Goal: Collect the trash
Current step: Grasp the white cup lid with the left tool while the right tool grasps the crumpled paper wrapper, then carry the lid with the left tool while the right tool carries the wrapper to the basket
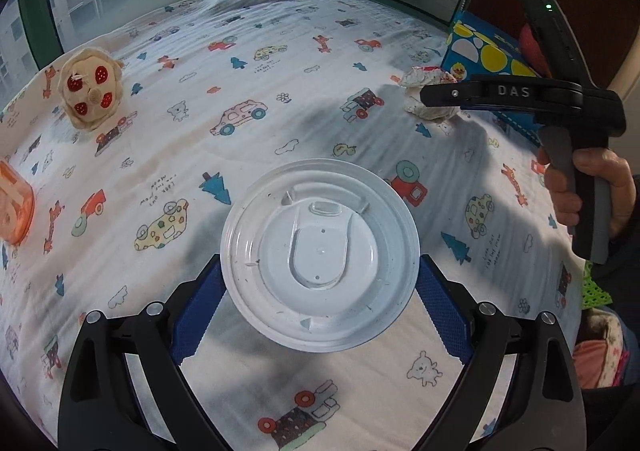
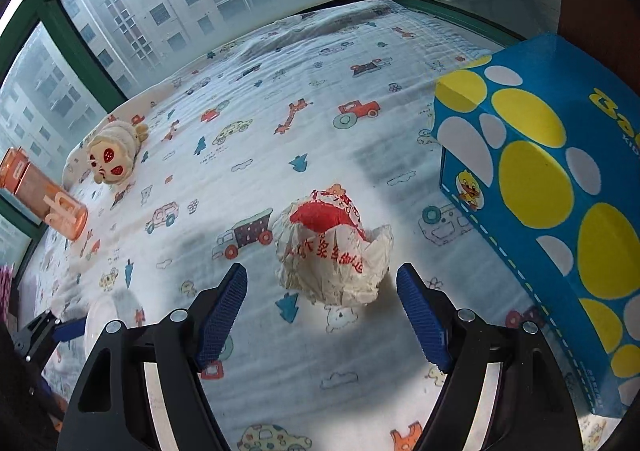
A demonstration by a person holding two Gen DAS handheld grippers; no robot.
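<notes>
The left gripper (image 1: 320,291) clasps a plastic lid (image 1: 320,255) between its fingers above the bed (image 1: 280,63); the right gripper (image 2: 322,311), fingers spread apart, hovers over a crumpled wrapper (image 2: 332,247) beside a blue box (image 2: 540,187).

— What do we hold in our left gripper (image 1: 320,291)?
— A white plastic lid (image 1: 319,255), pressed between both blue pads (image 1: 440,315).
— Ahead to the right?
— Crumpled wrapper (image 1: 426,97) under our right gripper (image 1: 430,95).

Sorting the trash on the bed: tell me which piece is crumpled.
The red-printed paper wrapper ahead of the right gripper, beside the blue box. The plastic lid is flat and smooth.
</notes>
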